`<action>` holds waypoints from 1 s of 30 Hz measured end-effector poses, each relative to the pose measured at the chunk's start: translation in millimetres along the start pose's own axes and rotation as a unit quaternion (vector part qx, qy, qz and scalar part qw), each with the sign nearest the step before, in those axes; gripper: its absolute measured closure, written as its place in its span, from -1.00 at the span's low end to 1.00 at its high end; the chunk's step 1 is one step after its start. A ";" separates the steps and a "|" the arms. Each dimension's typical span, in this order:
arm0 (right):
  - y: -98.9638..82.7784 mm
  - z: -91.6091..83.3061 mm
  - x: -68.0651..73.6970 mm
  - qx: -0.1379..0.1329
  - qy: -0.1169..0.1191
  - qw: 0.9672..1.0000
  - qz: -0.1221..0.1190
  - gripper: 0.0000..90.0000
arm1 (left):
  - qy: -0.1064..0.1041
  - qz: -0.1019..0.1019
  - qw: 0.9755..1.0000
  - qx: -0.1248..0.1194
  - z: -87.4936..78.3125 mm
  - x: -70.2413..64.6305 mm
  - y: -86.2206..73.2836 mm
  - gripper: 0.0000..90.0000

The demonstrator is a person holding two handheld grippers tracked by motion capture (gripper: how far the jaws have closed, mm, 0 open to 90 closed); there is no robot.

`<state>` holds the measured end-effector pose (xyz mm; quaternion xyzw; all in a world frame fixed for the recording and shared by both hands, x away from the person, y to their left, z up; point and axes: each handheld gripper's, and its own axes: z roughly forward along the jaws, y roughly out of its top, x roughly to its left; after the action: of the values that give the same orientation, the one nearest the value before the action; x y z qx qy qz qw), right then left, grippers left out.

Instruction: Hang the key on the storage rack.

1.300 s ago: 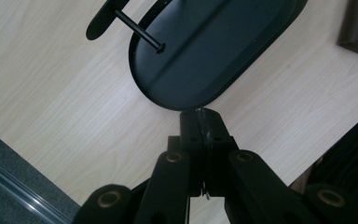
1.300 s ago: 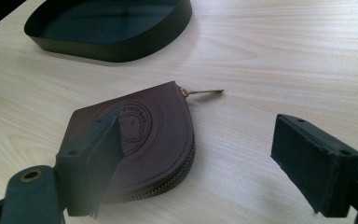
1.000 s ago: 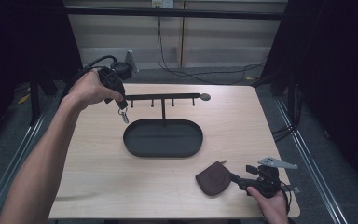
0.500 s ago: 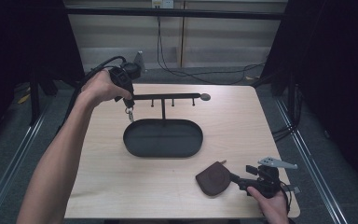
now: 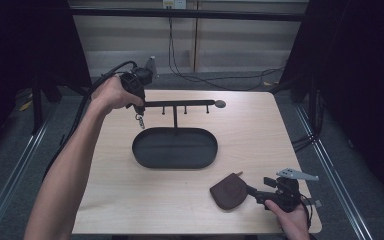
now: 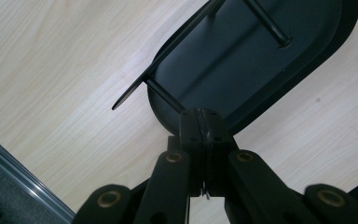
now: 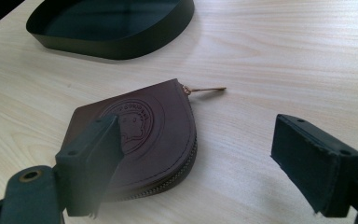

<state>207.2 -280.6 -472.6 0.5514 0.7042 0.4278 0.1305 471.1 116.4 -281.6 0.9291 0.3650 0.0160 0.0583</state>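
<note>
Lighting and picture quality: lit counter (image 5: pixel 130 200), dark surround.
We note even overhead light and a soft shadow beside the brown pouch (image 7: pixel 144 135); the right tool (image 7: pixel 214 163) has blurred near jaws; the high view is soft and dim at its edges.

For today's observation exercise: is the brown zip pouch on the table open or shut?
Shut, as far as visible. The pouch lies flat, its zip teeth meet along the visible curved edge, and the pull sticks out at the end.

The left gripper (image 5: pixel 139 107) has moved rightward along the rack (image 5: pixel 180 104), carrying the keys (image 5: pixel 141 120) from beyond its left end to just under the bar.
</note>
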 end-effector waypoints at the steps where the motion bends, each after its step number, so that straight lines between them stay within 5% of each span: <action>1: 0.0 0.1 0.1 0.000 0.000 1.000 -0.002 -0.65 | -0.001 0.005 1.000 0.000 -0.1 1.5 0.4 0.99; 21: 0.3 0.2 -0.3 0.002 -0.001 1.000 0.002 -0.65 | 0.005 -0.013 1.000 -0.018 5.1 6.9 -0.9 0.92; 26: 0.7 1.7 -0.2 0.003 -0.001 1.000 0.002 -0.65 | -0.009 -0.014 0.999 -0.029 3.7 11.7 -7.6 0.85; 30: 1.0 2.1 -0.4 0.008 -0.001 1.000 0.005 -0.65 | -0.016 -0.037 0.998 -0.047 3.6 18.1 -17.3 0.72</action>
<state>209.4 -279.9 -473.3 0.5564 0.7046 0.4223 0.1252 473.0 141.0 -287.5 0.9113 0.3971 0.0156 0.1081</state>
